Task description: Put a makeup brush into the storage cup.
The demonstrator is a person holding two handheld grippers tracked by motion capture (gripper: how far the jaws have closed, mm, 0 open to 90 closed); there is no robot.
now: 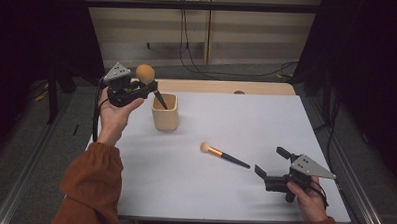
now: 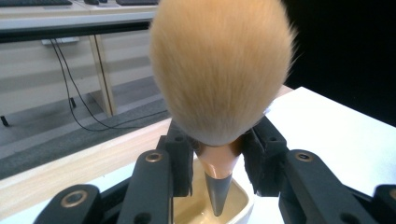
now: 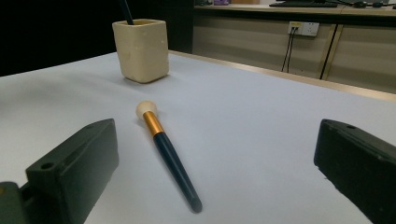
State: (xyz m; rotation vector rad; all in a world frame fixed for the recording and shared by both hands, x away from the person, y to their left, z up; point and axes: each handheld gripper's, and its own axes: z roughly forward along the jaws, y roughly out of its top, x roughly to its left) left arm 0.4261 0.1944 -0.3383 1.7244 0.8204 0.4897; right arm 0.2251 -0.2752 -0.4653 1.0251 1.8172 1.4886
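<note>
The big brush has a fat, fluffy head of soft orange-tan hair, a peach-colored neck, and a dark pointed handle. No writing can be read on it, or on anything else here. The left gripper holds it tight: its black fingers squeeze the peach neck from both sides. The fluffy head sticks up above the fingers. The dark handle points down below them, with its tip inside the cup.

The cup is a pale cream color, with a square shape and soft round corners. It stands upright on the table, right under the left fingers.

A small brush lies flat on the table in front of the right gripper. It has a little pale head, a shiny orange band and a long dark handle. The right fingers are spread wide apart and hold nothing. The small brush lies just ahead of the gap between them, closer to the finger on the left side of the right gripper view. It touches neither one.

The table top is plain white with a light wooden edge at the far side. Behind it are pale wall panels, a wall socket and some black cables hanging down to a grey floor. The sides of the room are dark.
</note>
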